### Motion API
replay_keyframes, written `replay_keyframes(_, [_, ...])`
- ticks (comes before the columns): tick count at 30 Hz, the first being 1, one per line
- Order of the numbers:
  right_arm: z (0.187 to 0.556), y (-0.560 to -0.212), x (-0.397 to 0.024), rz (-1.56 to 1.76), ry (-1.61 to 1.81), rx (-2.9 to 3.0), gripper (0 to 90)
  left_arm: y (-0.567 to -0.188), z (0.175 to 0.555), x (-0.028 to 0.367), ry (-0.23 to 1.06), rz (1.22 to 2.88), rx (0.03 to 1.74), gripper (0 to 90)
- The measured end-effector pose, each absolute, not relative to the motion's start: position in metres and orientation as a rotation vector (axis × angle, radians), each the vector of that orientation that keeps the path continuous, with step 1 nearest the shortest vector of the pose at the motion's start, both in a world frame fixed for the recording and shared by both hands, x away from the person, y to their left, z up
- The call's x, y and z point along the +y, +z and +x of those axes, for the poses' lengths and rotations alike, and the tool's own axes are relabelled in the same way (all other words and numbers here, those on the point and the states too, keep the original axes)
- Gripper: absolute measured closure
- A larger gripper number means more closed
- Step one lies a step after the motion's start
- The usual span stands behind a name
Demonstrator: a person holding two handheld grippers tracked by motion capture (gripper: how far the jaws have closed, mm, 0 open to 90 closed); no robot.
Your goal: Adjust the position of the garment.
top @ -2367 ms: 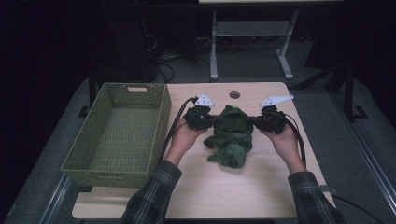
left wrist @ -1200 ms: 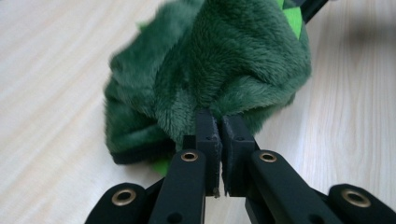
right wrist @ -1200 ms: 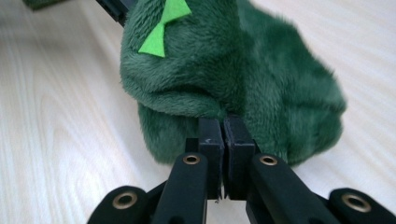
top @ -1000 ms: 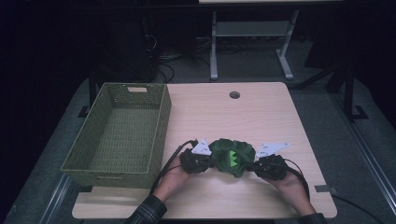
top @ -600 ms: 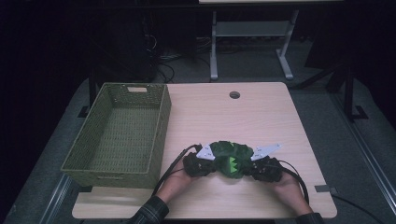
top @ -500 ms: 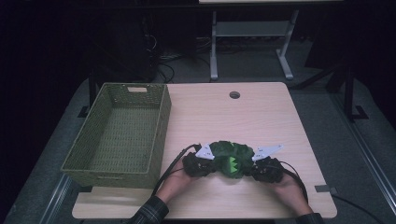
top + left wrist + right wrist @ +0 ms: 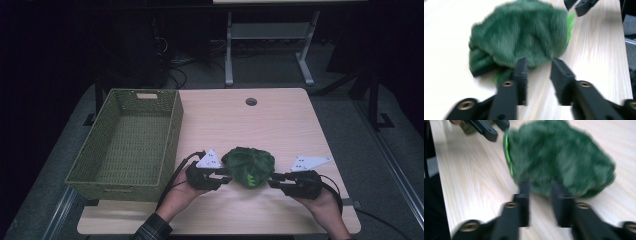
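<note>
A dark green fuzzy garment [image 7: 248, 166], bundled into a compact mound with a strip of bright green trim showing at one edge, is seen lying on the light wooden table [image 7: 280, 120], close to the near edge and between the two hand-held tools. The left gripper [image 7: 226, 179] is placed just beside the bundle's left side, the right gripper [image 7: 272, 181] just beside its right. In the left gripper view the bundle [image 7: 521, 37] is seen just beyond the tips of the black jaws, which stand parted with bare wood in the gap; no fabric is pinched. The same is seen in the right gripper view, where the mound [image 7: 559, 157] lies ahead of parted jaws and nothing is clamped. Both pairs of jaws have just been opening, with nothing between them, so the garment is judged to have been let go by both tools.

The gathering or folding of the garment into a bundle is judged to be done or nearly done. To the left, a woven green basket [image 7: 170, 135] is seen standing empty, well apart from the bundle. If the basket is meant as the destination, that part is left: the bundle is yet to be gripped again, carried across and set inside. Whether the fold itself is to be tightened further cannot be told.
</note>
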State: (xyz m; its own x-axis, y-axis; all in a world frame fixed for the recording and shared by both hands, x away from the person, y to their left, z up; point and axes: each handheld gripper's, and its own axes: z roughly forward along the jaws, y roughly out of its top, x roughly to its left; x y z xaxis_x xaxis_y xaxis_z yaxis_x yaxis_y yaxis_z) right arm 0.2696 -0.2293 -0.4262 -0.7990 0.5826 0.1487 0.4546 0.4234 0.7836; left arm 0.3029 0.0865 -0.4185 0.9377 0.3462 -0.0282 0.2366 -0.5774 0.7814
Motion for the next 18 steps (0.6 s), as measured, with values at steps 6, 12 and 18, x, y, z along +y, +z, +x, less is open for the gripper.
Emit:
replay_keyframes(6, [0.293,-0.429,-0.214,0.931,1.260,2.530,89.8,-0.426,0.316,0.061,0.183,2.250,0.419,86.5])
replay_keyframes(12, [0.303,-0.453,-0.197,0.956,1.095,2.653,89.9,-0.456,0.331,0.052,0.163,2.346,0.488,89.6])
replay_keyframes(18, [0.299,-0.453,-0.199,0.944,1.114,2.652,89.8,-0.457,0.333,0.059,0.167,2.355,0.505,88.6])
